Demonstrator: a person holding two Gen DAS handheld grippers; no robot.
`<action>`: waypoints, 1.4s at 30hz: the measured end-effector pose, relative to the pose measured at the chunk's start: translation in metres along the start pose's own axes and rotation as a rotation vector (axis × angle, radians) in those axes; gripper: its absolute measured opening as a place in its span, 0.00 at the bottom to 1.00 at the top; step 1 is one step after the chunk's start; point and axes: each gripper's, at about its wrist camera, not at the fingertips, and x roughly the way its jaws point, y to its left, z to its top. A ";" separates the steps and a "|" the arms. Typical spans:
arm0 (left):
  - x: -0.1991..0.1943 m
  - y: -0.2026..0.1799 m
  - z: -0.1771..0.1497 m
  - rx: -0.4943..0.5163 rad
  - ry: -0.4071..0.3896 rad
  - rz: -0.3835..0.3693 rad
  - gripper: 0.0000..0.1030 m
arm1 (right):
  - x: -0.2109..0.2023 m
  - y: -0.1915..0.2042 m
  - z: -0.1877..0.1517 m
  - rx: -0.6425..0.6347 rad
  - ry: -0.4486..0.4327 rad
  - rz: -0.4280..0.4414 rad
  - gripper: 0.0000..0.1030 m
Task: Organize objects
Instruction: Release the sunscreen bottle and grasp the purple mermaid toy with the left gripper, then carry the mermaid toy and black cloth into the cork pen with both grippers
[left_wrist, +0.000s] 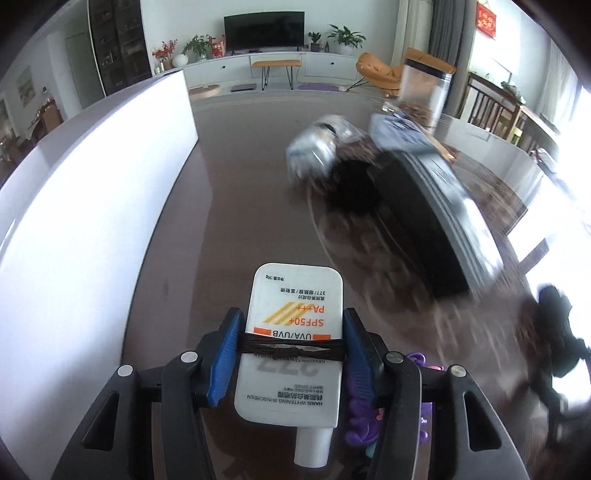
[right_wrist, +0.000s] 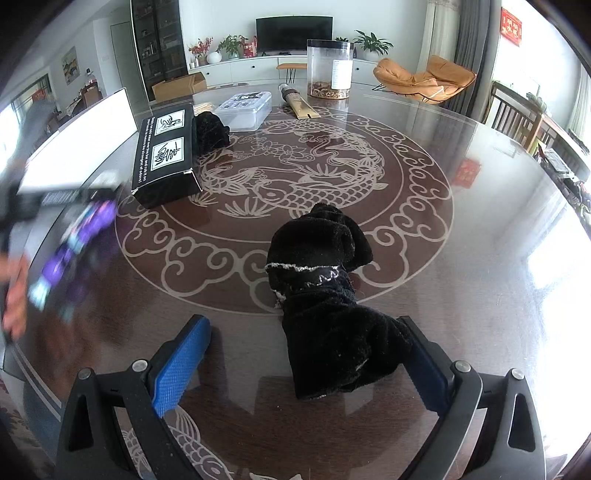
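My left gripper (left_wrist: 293, 332) is shut on a white sunscreen bottle (left_wrist: 291, 343), held above the dark table, cap toward the camera; a thin dark cord wraps the bottle. A purple toy (left_wrist: 364, 417) lies just below the right finger. My right gripper (right_wrist: 306, 339) is open, low over the table. A black fuzzy glove (right_wrist: 325, 291) lies between its blue pads, touching the right finger. The left gripper shows blurred at the far left of the right wrist view (right_wrist: 55, 206).
A black box (right_wrist: 166, 155), a second black glove (right_wrist: 210, 131), a clear plastic case (right_wrist: 245, 107), a tan tube (right_wrist: 299, 103) and a clear jar (right_wrist: 328, 68) stand on the round patterned table (right_wrist: 461, 258). A white panel (left_wrist: 92, 184) rises at the left.
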 end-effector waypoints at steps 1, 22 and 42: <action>-0.006 -0.001 -0.009 -0.008 -0.002 0.004 0.52 | 0.000 0.000 0.000 0.000 0.000 0.000 0.96; -0.066 -0.060 -0.089 0.209 -0.004 0.003 0.71 | 0.000 0.000 0.001 -0.002 0.000 -0.001 0.96; -0.078 -0.055 -0.112 0.284 0.024 -0.176 0.35 | 0.001 -0.005 0.002 -0.007 0.017 0.022 1.00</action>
